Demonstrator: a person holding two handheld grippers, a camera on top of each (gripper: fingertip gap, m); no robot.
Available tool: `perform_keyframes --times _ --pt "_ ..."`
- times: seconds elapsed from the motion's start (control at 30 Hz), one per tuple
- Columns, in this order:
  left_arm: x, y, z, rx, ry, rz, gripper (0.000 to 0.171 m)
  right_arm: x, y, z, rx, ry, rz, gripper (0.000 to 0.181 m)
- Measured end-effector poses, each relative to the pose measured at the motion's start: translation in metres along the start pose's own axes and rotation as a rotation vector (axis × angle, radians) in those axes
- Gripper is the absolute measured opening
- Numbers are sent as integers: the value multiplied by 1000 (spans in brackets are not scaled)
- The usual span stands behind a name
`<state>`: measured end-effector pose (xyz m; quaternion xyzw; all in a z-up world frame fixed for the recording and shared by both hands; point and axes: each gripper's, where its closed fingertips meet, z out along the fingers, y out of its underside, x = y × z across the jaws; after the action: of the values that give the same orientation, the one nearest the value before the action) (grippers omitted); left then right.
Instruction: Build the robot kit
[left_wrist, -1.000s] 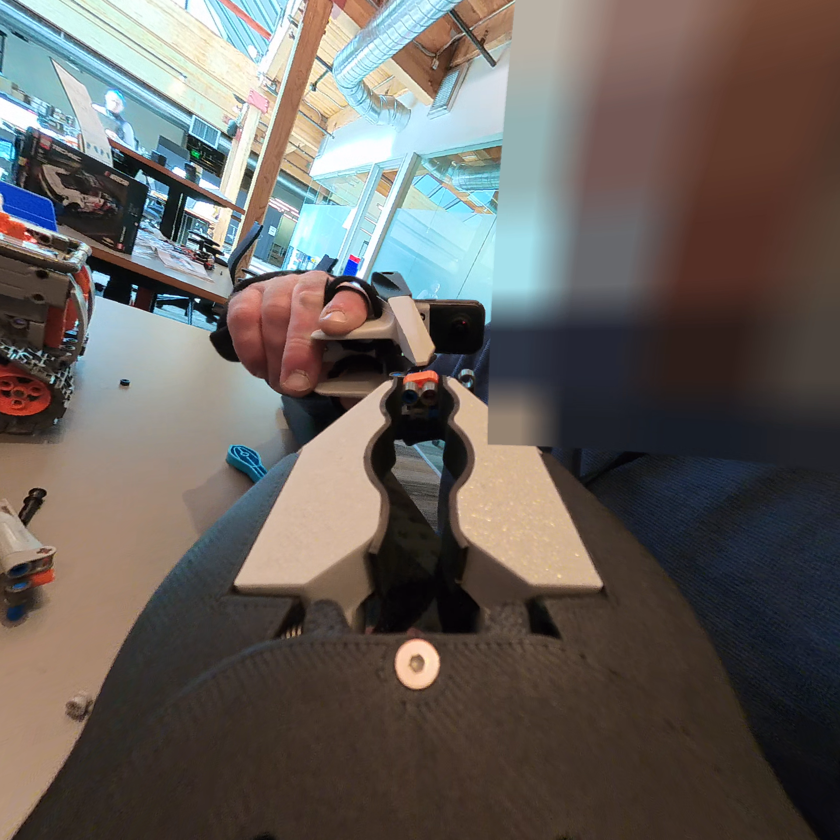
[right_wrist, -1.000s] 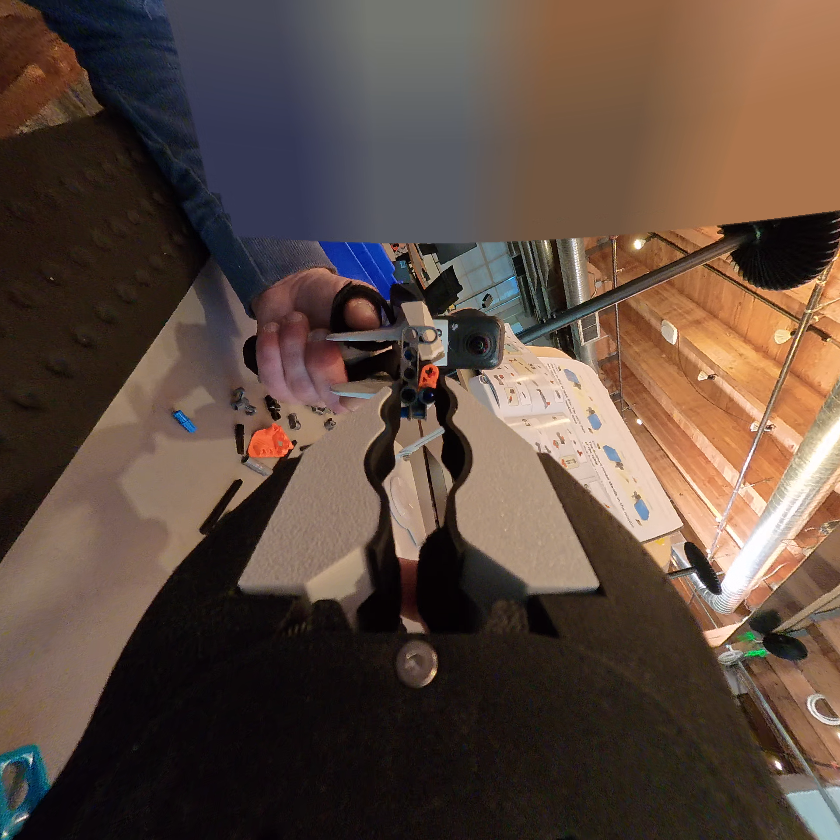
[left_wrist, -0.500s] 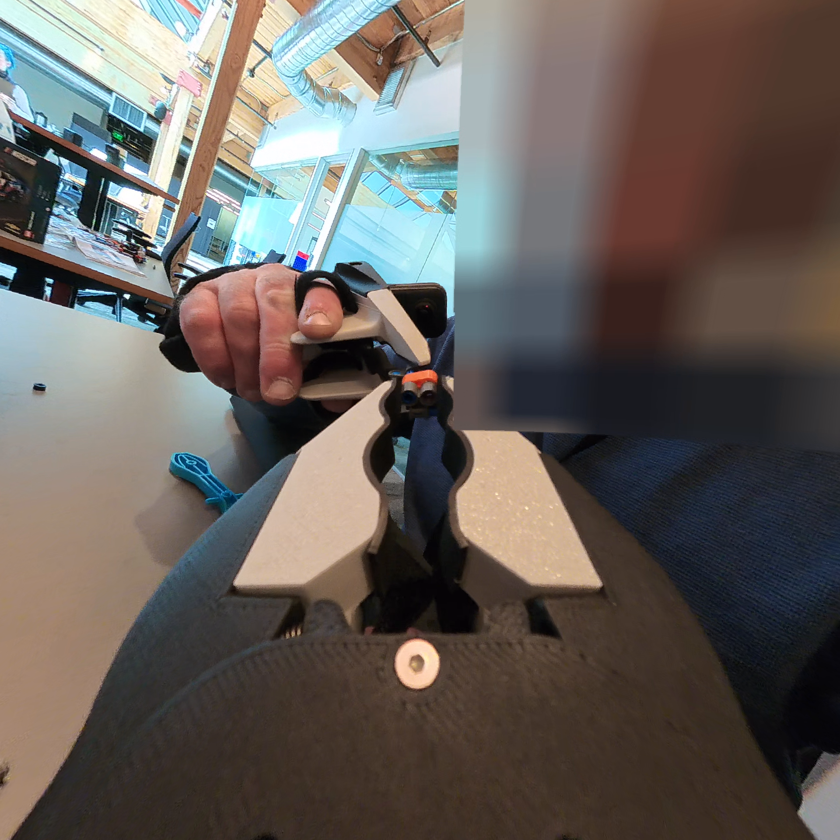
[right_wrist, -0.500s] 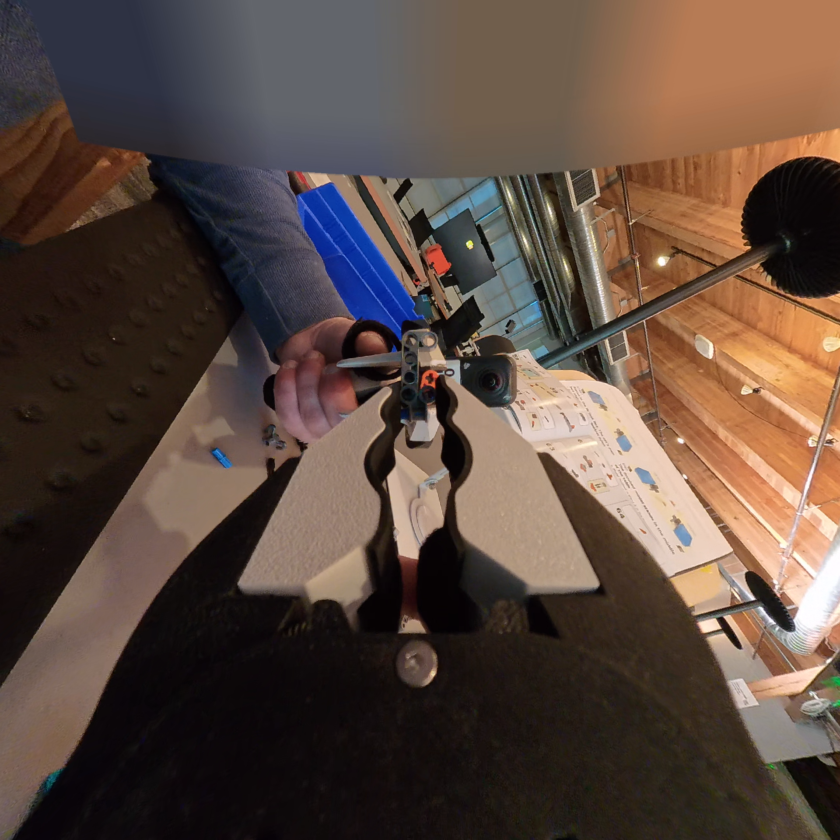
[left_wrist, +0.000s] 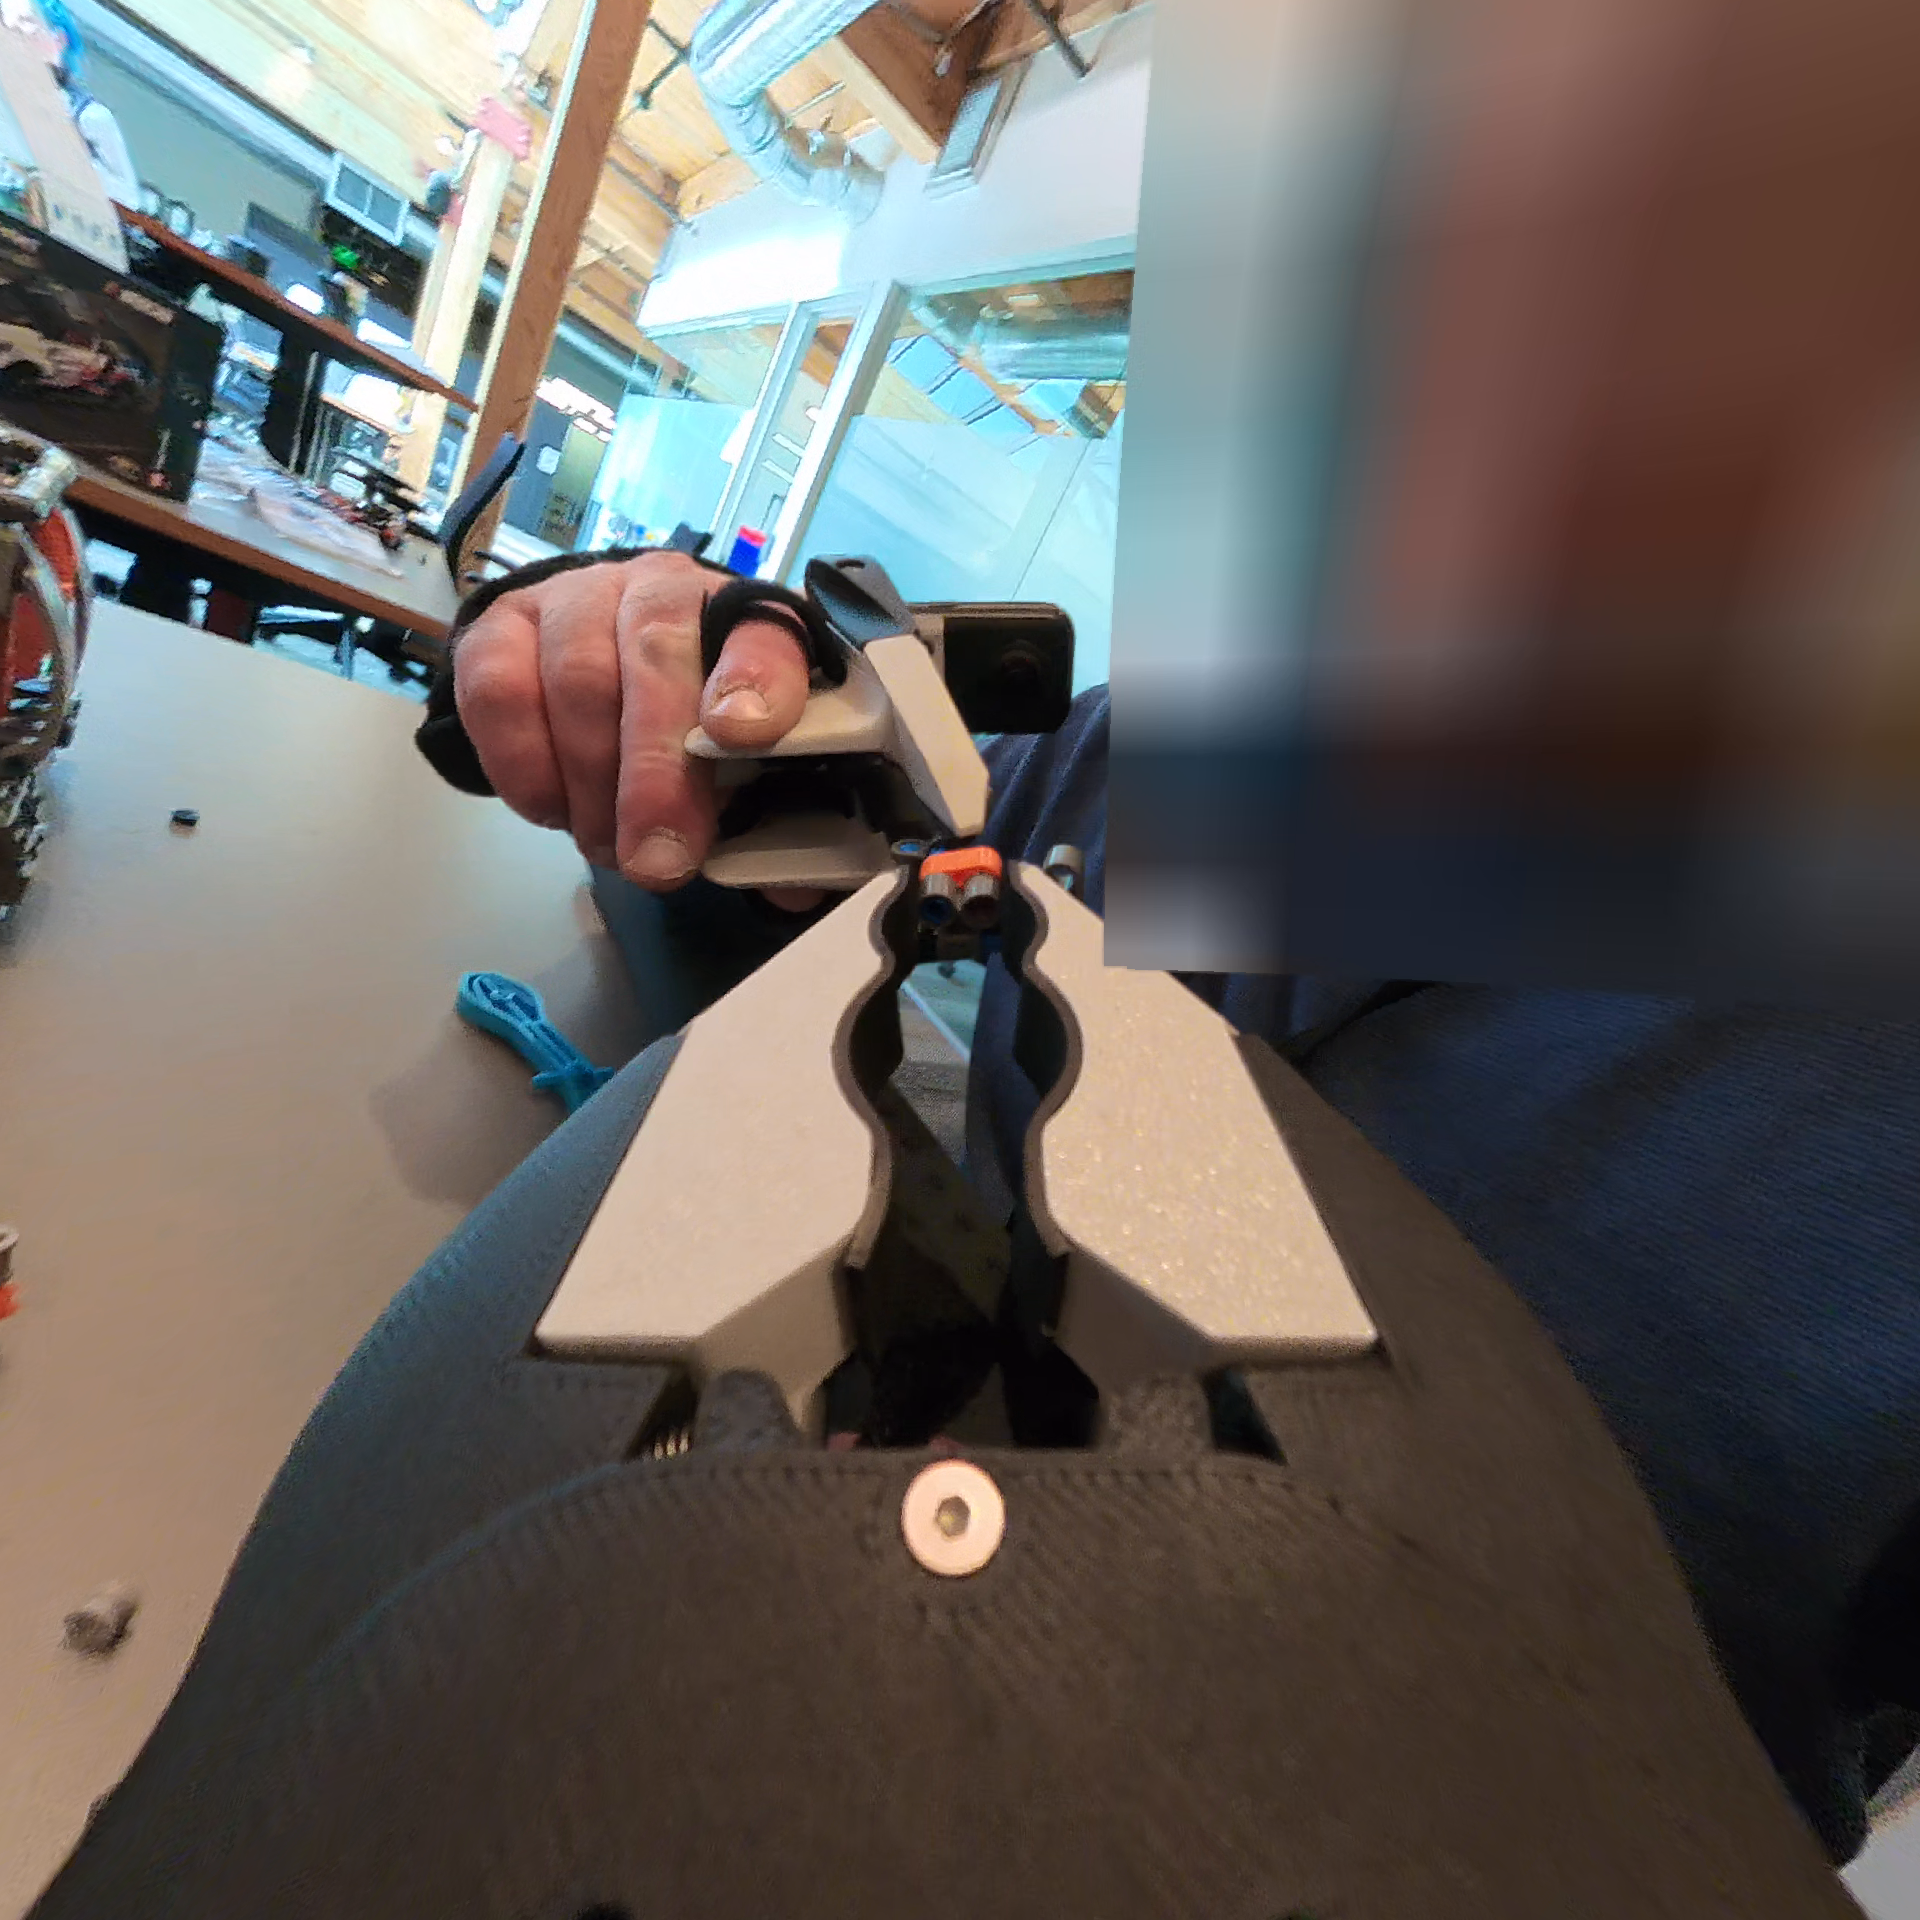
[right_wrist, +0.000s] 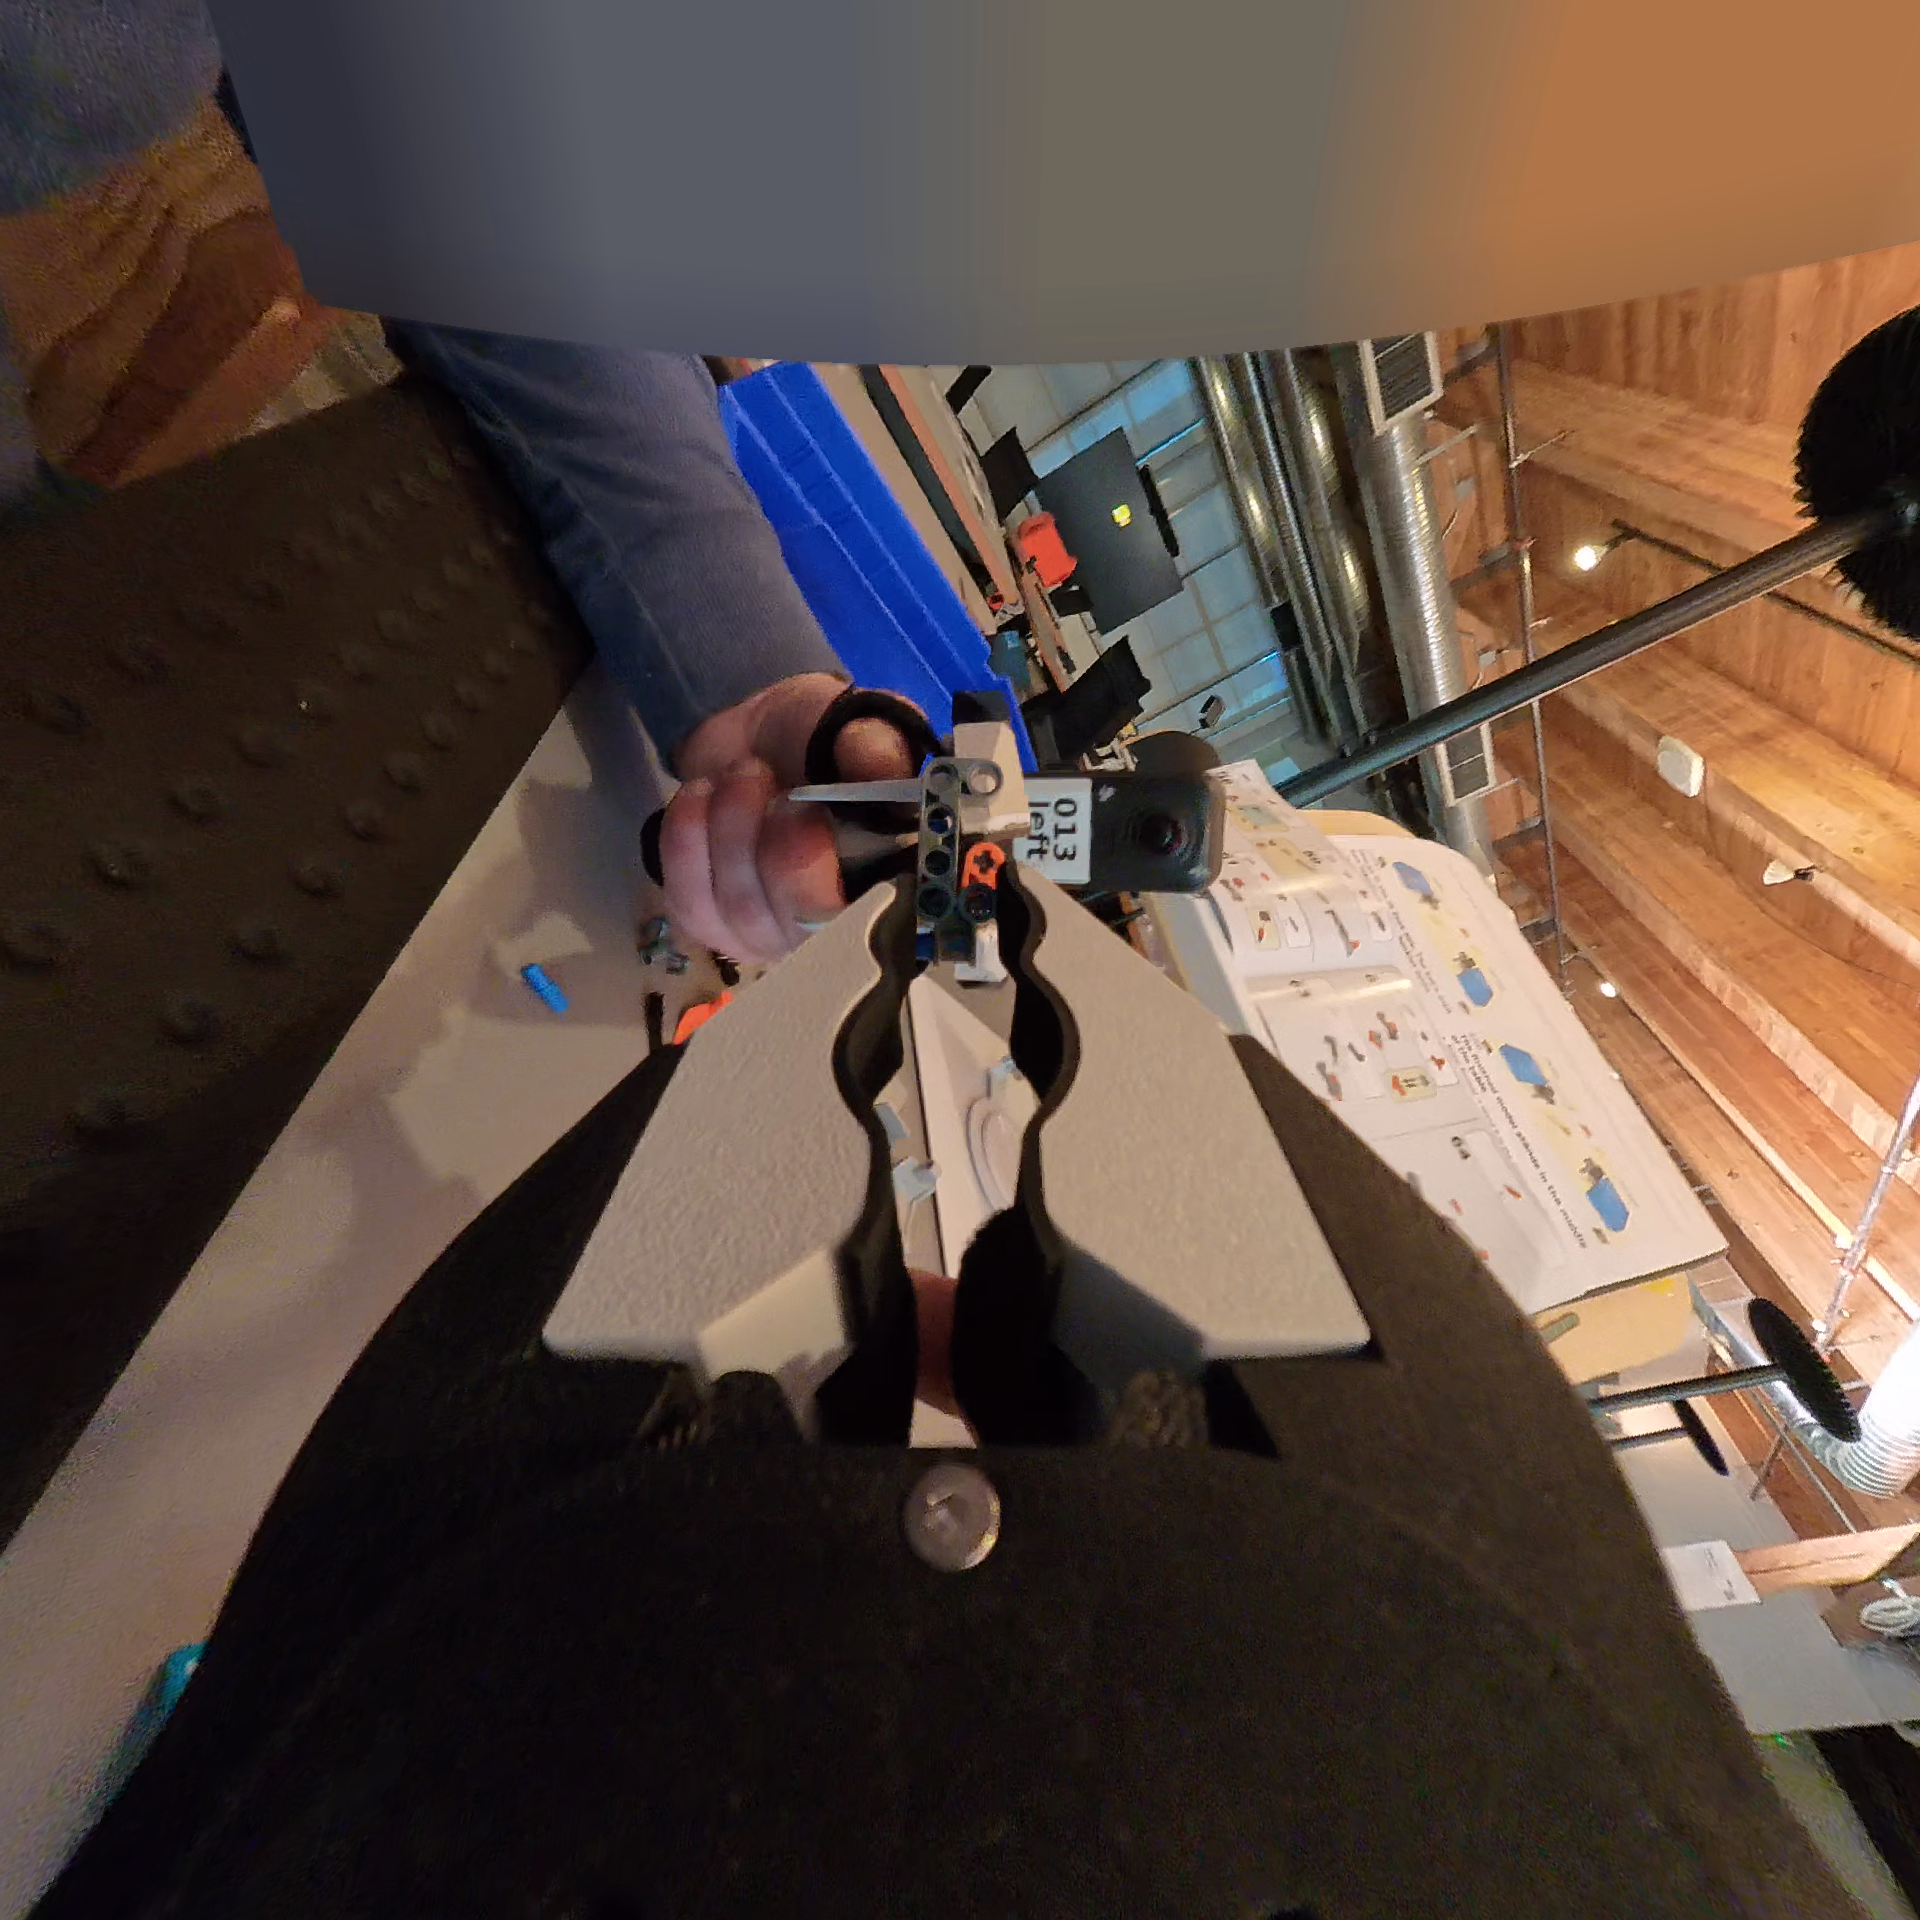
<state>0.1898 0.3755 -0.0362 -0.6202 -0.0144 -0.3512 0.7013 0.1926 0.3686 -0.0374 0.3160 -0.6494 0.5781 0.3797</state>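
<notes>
A small brick assembly, a dark grey holed beam with an orange connector and blue and grey pins, is held in the air above the table's near edge. In the left wrist view my left gripper (left_wrist: 956, 909) is shut on the assembly (left_wrist: 961, 883). The right gripper's grey fingers (left_wrist: 831, 732), in a person's hand (left_wrist: 582, 717), meet it from the upper left. In the right wrist view my right gripper (right_wrist: 961, 914) is shut on the assembly (right_wrist: 945, 862). The left gripper's finger (right_wrist: 982, 743) and its camera (right_wrist: 1153, 831) lie just behind it.
A light-blue tool (left_wrist: 520, 1023) lies on the grey table (left_wrist: 208, 1039), an orange-wheeled model (left_wrist: 31, 623) stands at the left edge, and small loose pieces (left_wrist: 184, 819) are scattered. The right wrist view shows an open instruction booklet (right_wrist: 1403, 1039), a blue pin (right_wrist: 545, 987) and blue bins (right_wrist: 831, 520). My left and right fingertips are right by each other.
Both grippers stay together on the assembly. The left view swung away from the model and partly back. The right view tilted, so more of the beam and the left gripper show.
</notes>
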Motion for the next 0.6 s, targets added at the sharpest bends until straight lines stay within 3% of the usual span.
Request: perform_keyframes --times 0.37,0.47,0.6 --pt "-63 56 -8 -365 -420 149 14 -58 63 -18 -223 -254 12 14" --pt "-75 59 -13 -420 -516 214 14 -76 74 -23 -274 -325 16 14" --pt "-82 70 -15 -527 -572 291 14 -91 90 -28 -343 -394 4 14"
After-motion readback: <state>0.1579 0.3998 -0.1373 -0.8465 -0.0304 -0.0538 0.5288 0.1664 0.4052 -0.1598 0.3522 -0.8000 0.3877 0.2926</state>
